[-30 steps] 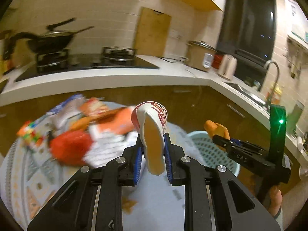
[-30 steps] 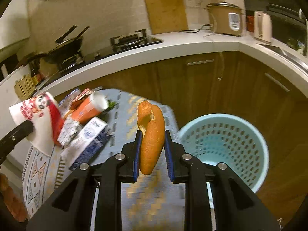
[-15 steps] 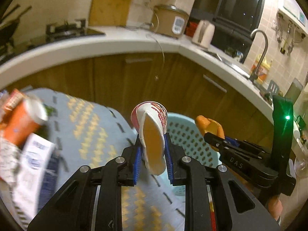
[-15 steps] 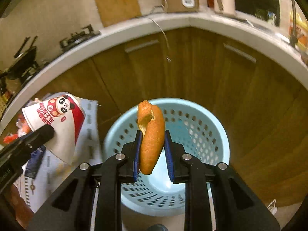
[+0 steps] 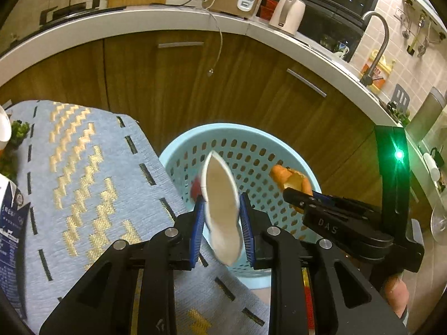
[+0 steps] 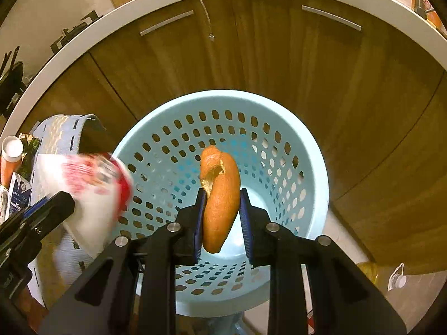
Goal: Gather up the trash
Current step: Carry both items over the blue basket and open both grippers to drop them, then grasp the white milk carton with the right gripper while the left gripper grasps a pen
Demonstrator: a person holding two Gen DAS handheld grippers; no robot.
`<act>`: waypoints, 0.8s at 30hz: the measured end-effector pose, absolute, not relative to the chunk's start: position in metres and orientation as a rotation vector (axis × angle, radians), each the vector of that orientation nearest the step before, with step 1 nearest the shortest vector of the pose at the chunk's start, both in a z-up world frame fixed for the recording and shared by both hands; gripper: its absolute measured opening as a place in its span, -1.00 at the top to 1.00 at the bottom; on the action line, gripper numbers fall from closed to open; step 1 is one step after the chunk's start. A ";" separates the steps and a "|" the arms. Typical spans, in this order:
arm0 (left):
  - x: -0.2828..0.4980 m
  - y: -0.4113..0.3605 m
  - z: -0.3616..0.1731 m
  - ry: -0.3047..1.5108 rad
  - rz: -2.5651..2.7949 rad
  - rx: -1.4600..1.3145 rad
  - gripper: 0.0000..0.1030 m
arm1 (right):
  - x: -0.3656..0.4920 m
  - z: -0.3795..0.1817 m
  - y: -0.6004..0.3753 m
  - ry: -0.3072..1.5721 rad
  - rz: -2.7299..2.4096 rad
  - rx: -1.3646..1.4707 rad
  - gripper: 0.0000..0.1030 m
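My left gripper (image 5: 222, 217) is shut on a squashed white and red paper cup (image 5: 222, 206), held over the near rim of the light-blue perforated basket (image 5: 279, 150). The cup also shows blurred in the right wrist view (image 6: 89, 189). My right gripper (image 6: 222, 212) is shut on an orange-brown piece of bread with a bite out of it (image 6: 220, 195), held above the basket's opening (image 6: 313, 173). The bread and right gripper show in the left wrist view (image 5: 290, 180) over the basket's right side.
The basket stands on the floor against brown cabinets (image 5: 156, 83) under a white counter. A blue patterned cloth covers the table (image 5: 83, 181) at the left, with a blue carton (image 5: 11, 223) and an orange tube (image 6: 9, 156) on it. A loose cord (image 5: 218, 42) hangs from the counter.
Both grippers have moved right from the table's trash pile to above the basket, carrying the cup and the bread. The cup now tilts down toward the basket.
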State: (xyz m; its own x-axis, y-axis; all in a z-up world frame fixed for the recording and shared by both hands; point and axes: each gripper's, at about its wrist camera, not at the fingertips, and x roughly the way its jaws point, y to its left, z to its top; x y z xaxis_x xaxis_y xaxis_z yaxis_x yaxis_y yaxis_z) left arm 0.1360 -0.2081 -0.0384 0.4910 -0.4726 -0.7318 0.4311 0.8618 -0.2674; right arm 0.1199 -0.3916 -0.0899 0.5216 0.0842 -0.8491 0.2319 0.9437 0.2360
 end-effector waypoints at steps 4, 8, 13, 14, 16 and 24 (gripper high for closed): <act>0.136 -0.206 -0.039 0.908 -0.550 -0.059 0.52 | 0.127 -0.092 -0.395 1.034 -0.091 0.369 0.50; 0.130 -0.199 -0.036 0.897 -0.551 -0.067 0.27 | 0.125 -0.087 -0.398 1.018 -0.103 0.371 0.05; 0.122 -0.188 -0.029 0.877 -0.547 -0.084 0.25 | 0.117 -0.072 -0.393 0.980 -0.106 0.353 0.05; 0.120 -0.185 -0.026 0.872 -0.546 -0.089 0.25 | 0.115 -0.069 -0.391 0.972 -0.104 0.347 0.05; 0.115 -0.179 -0.022 0.859 -0.545 -0.096 0.25 | 0.111 -0.062 -0.387 0.960 -0.096 0.335 0.05; 0.093 -0.135 -0.001 0.800 -0.491 -0.139 0.25 | 0.103 -0.027 -0.343 0.898 -0.021 0.283 0.05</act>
State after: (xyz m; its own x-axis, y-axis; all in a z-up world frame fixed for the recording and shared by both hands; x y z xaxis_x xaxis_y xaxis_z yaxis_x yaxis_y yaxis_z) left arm 0.0930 -0.1355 -0.0013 0.5914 -0.4721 -0.6537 0.3687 0.8793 -0.3015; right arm 0.1033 -0.3433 -0.0274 0.6251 0.0998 -0.7741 0.1360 0.9627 0.2339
